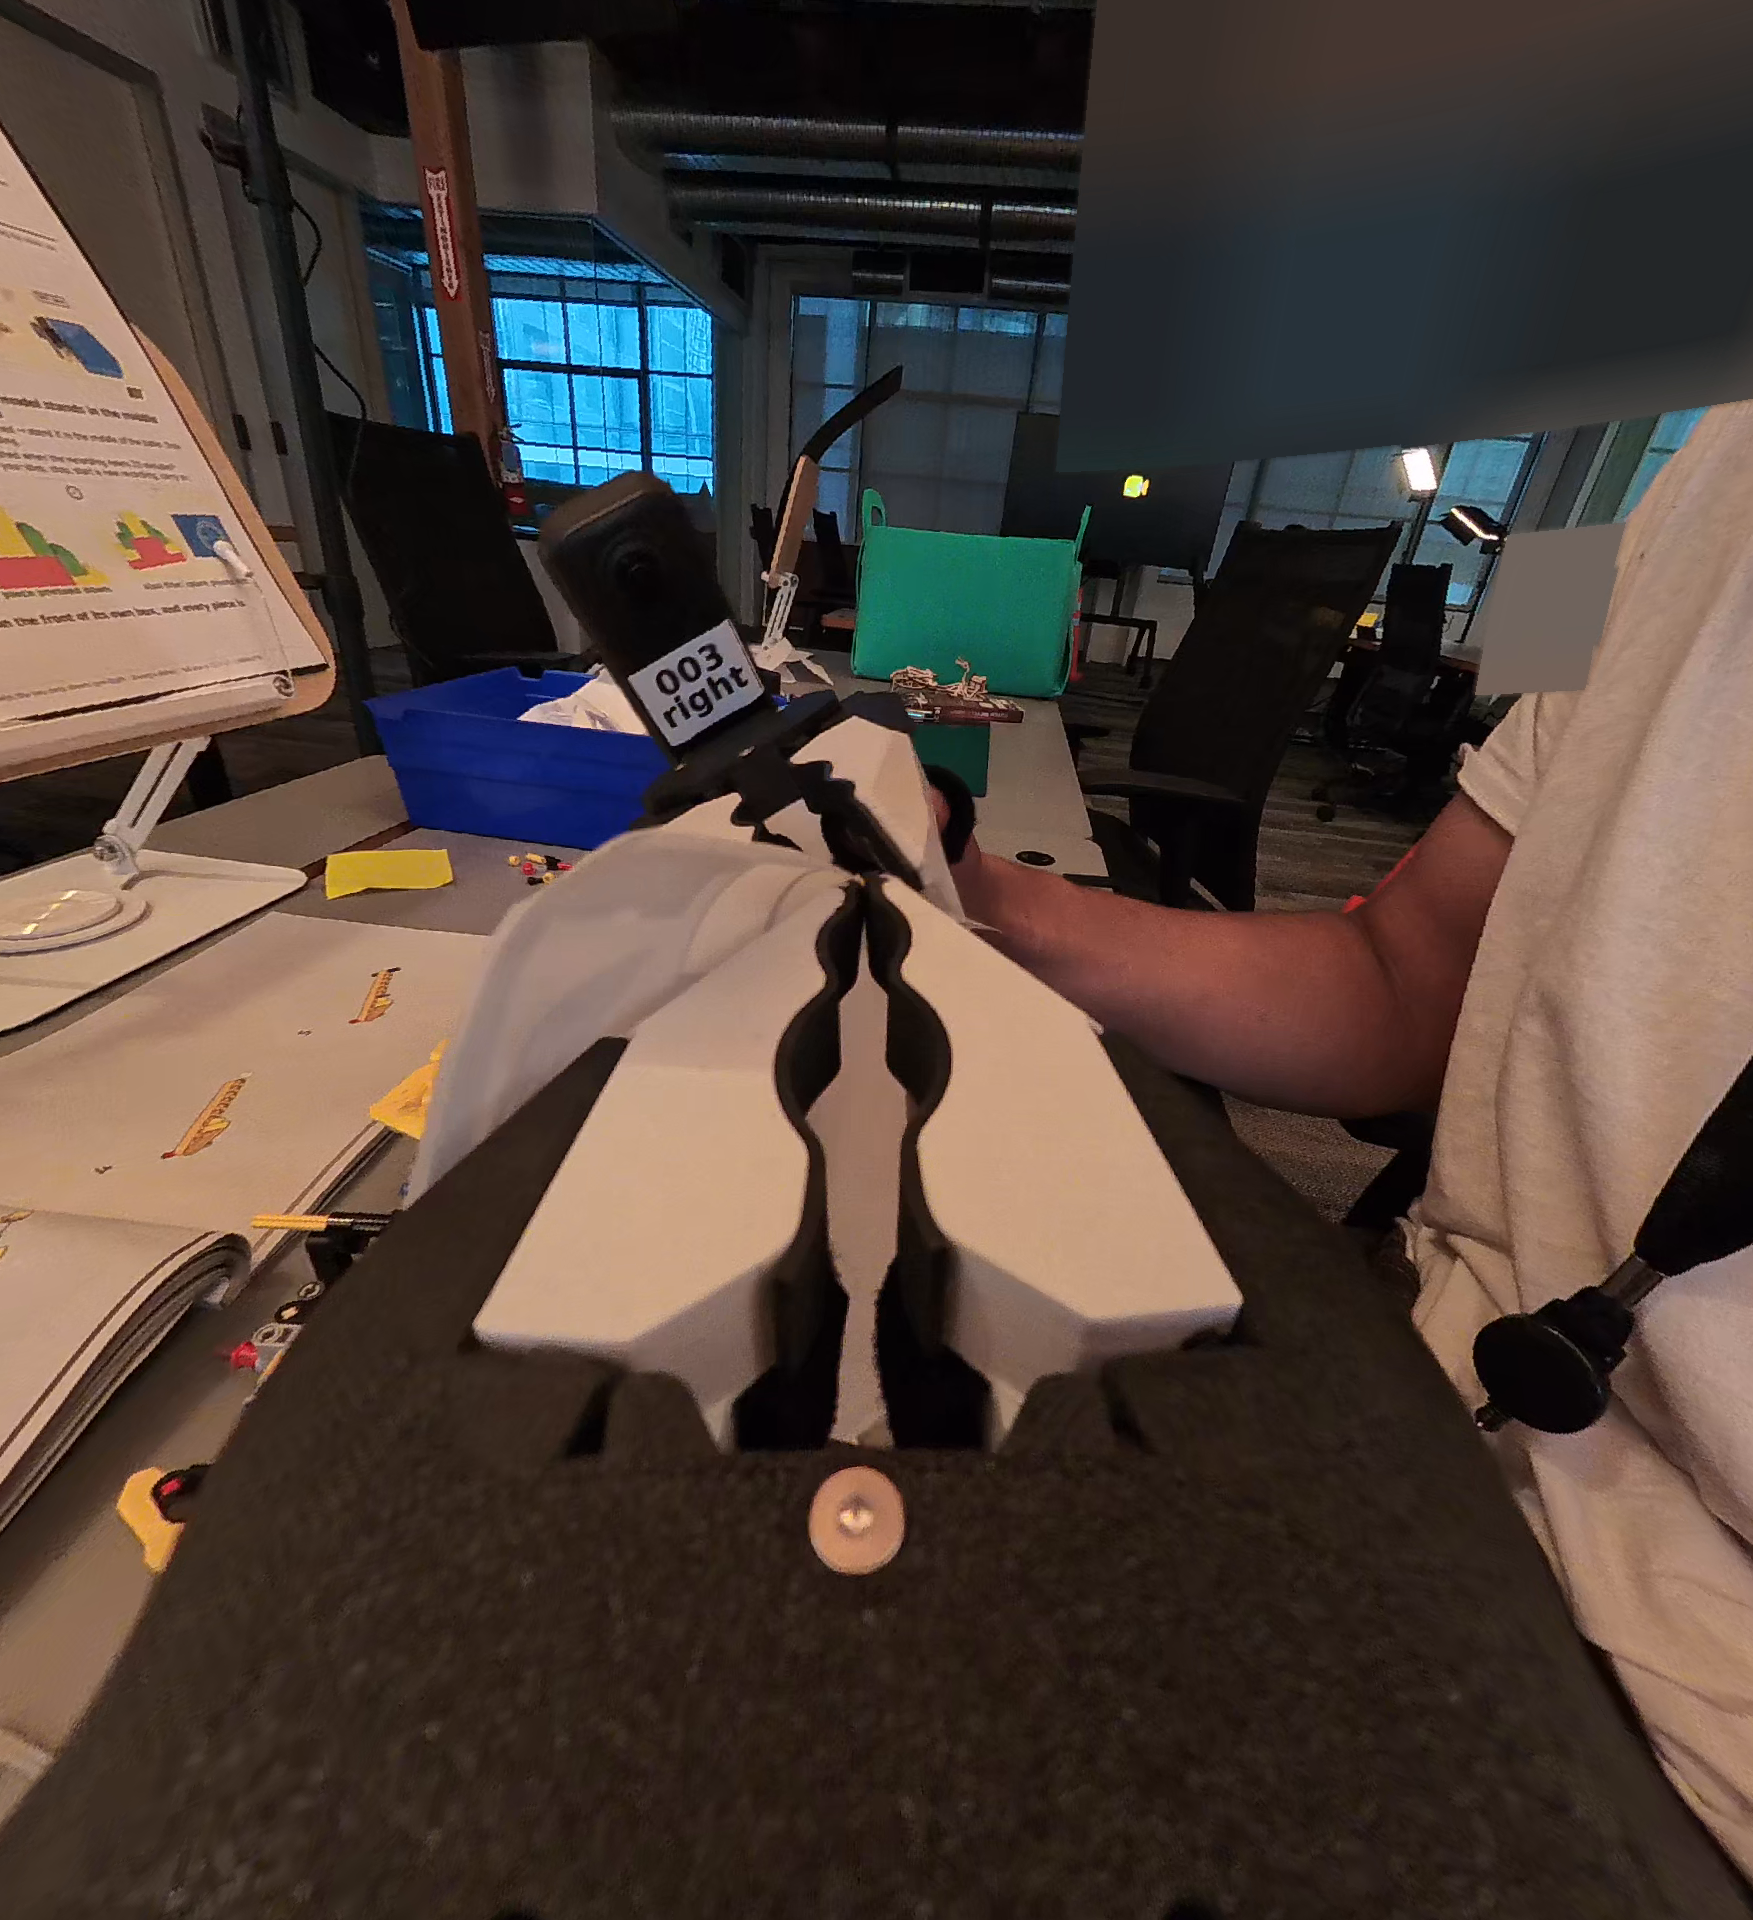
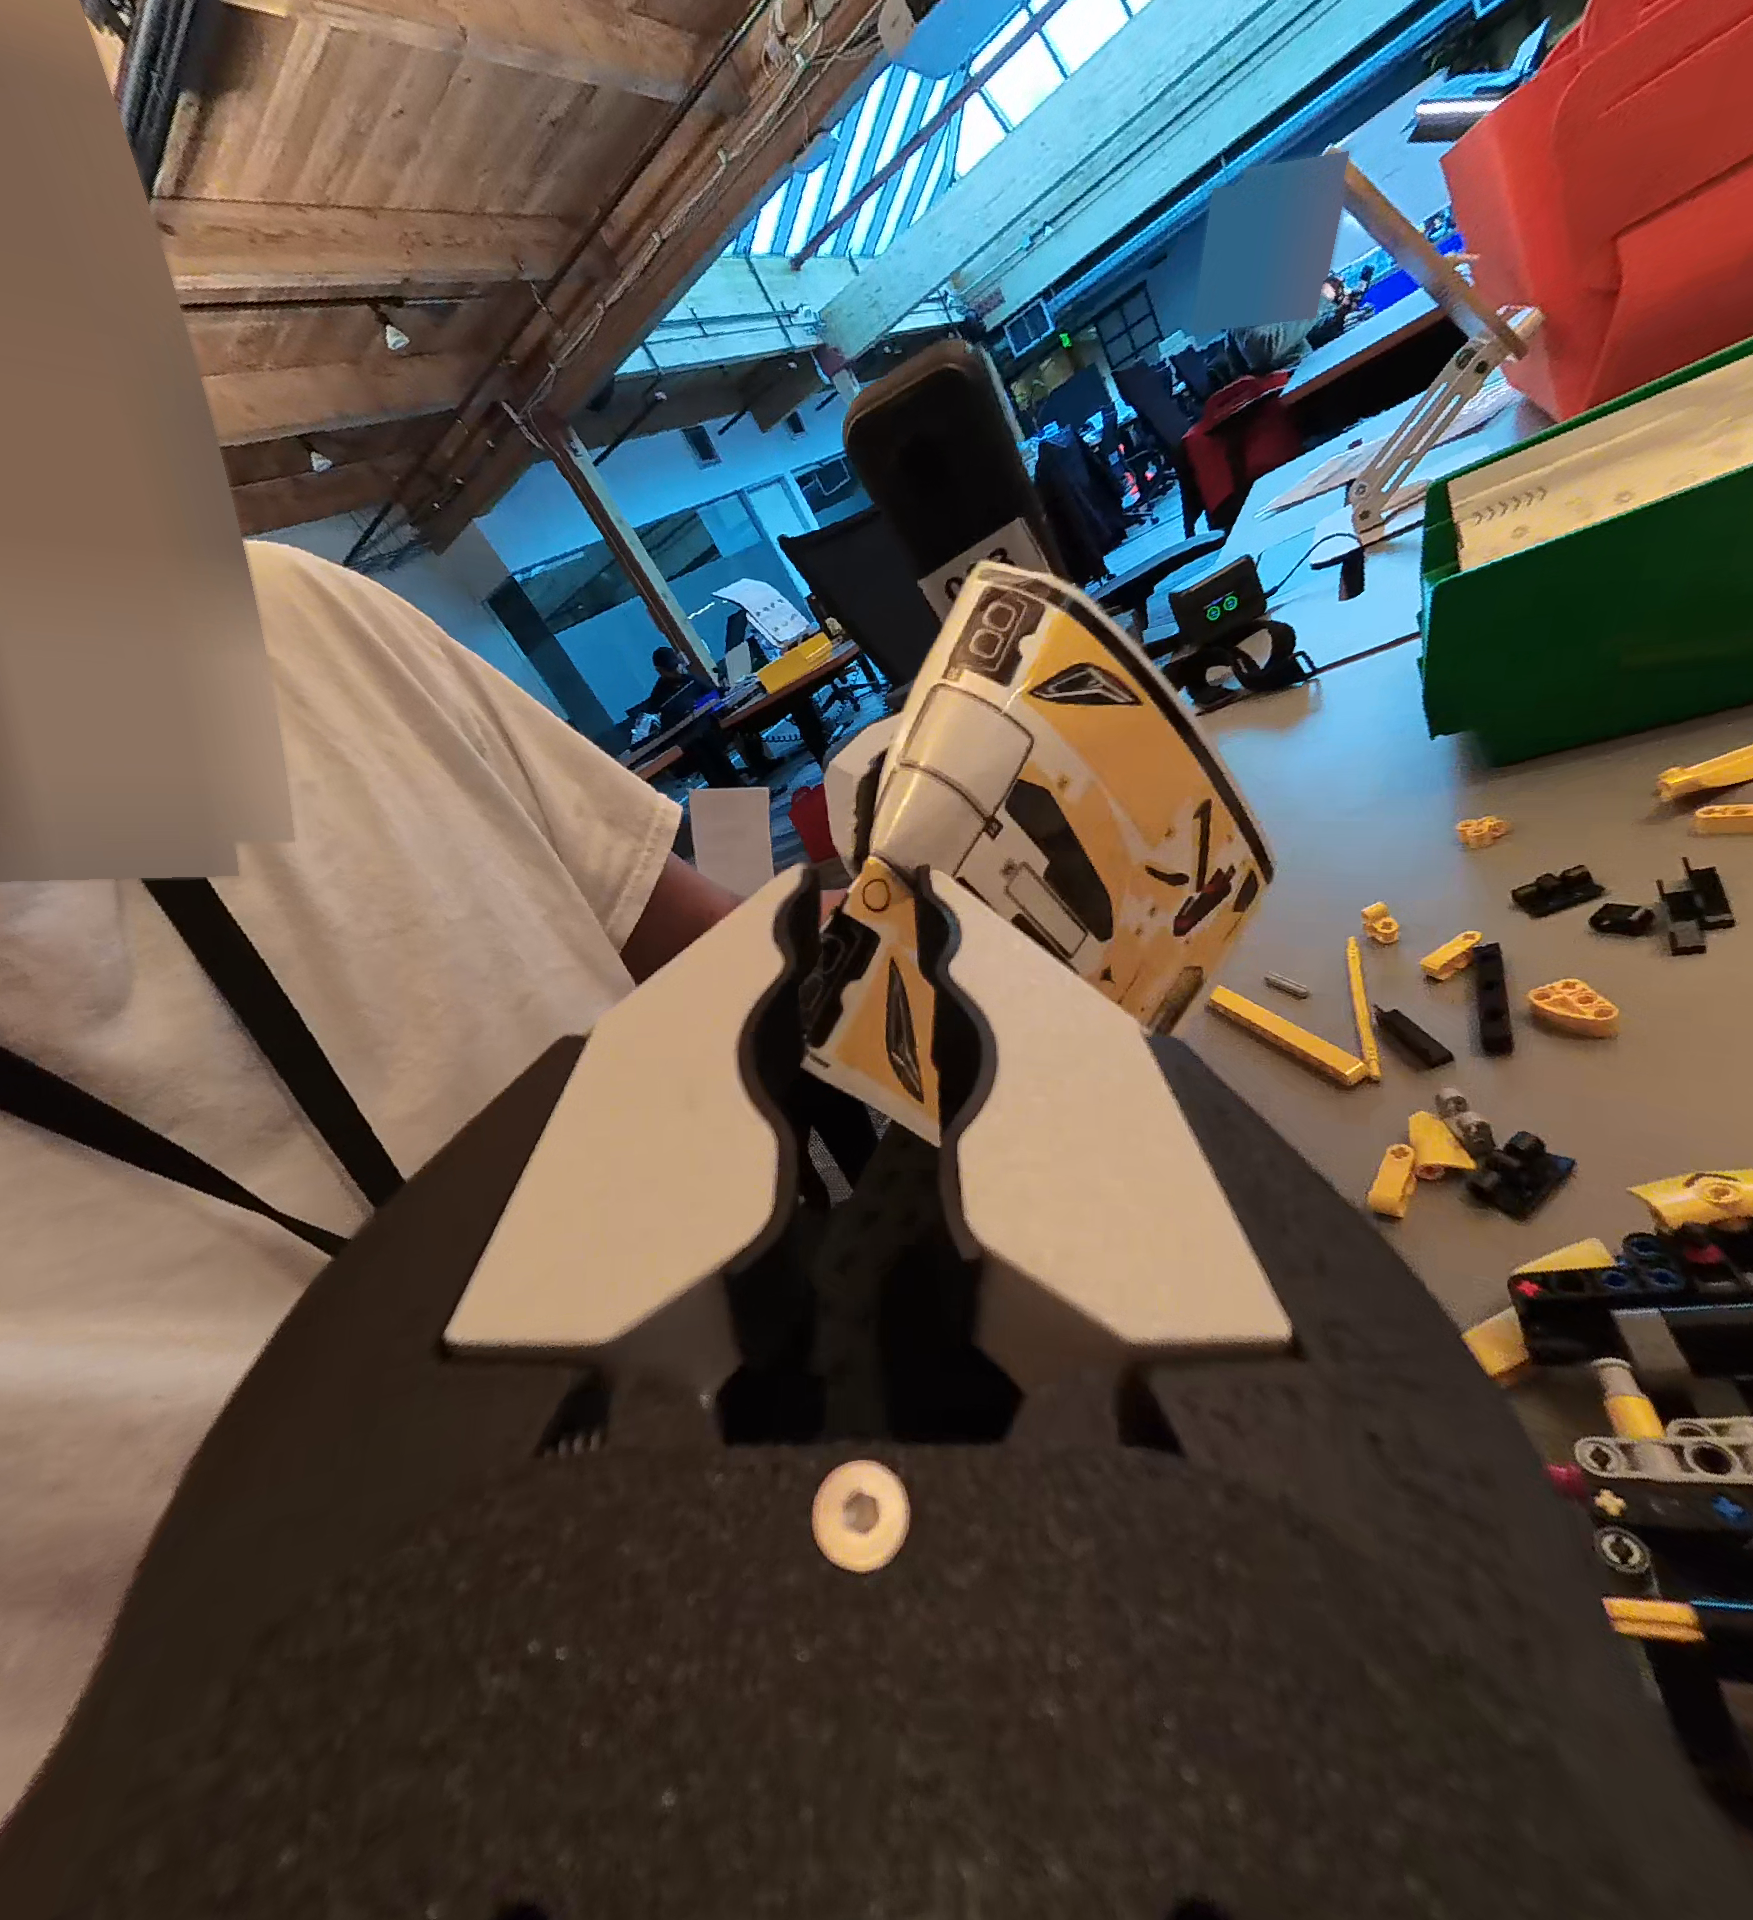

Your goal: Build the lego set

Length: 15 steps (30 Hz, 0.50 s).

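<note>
Grey tabletop (image 2: 1371, 831) in an open workshop w/ timber ceiling. Sticker sheet (image 2: 1080, 810), yellow/white/black print on the front, blank white back, is held up off the table between both tools. Right gripper (image 2: 867, 914) pinches its lower corner; left gripper (image 1: 864, 888) is clamped on the sheet's white edge, tips almost meeting the right tool's. Person's bare forearm (image 1: 1215, 987) reaches across from the right, roughly level. Part-built black/yellow model (image 2: 1703, 1455) sits at right, loose yellow and black pieces (image 2: 1454, 997) scattered beyond it. Green bin (image 2: 1620, 623) farther back. Open instruction booklet (image 1: 124, 1143) and blue bin (image 1: 498, 758) lie left.
</note>
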Tool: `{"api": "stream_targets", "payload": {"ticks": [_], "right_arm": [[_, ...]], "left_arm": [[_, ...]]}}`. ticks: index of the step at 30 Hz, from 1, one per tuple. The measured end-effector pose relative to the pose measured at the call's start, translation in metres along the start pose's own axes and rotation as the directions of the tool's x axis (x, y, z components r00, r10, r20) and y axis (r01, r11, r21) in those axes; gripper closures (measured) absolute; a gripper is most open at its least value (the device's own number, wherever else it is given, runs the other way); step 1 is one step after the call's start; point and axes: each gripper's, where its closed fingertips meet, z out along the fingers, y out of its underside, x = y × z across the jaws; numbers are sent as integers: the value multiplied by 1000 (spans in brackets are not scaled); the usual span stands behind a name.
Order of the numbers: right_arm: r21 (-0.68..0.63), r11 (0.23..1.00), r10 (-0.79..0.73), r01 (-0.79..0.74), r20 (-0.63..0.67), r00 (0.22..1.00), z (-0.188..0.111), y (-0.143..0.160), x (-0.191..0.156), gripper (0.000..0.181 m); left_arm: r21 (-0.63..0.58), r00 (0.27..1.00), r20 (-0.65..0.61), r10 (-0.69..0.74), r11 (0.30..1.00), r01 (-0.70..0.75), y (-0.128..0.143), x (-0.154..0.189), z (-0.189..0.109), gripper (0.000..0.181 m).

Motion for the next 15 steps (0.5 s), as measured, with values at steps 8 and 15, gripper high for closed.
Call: {"api": "stream_targets", "payload": {"ticks": [8,15], "right_arm": [[34,999,-26,27,-15,1000,-6,-5,2,179],[-7,999,-34,34,-57,998,-6,-1,7,162]], "left_arm": [[-18,1000,8,15,1000,-15,2,0,1,181],[-21,1000,18,17,1000,-16,2,-2,0,181]]}}
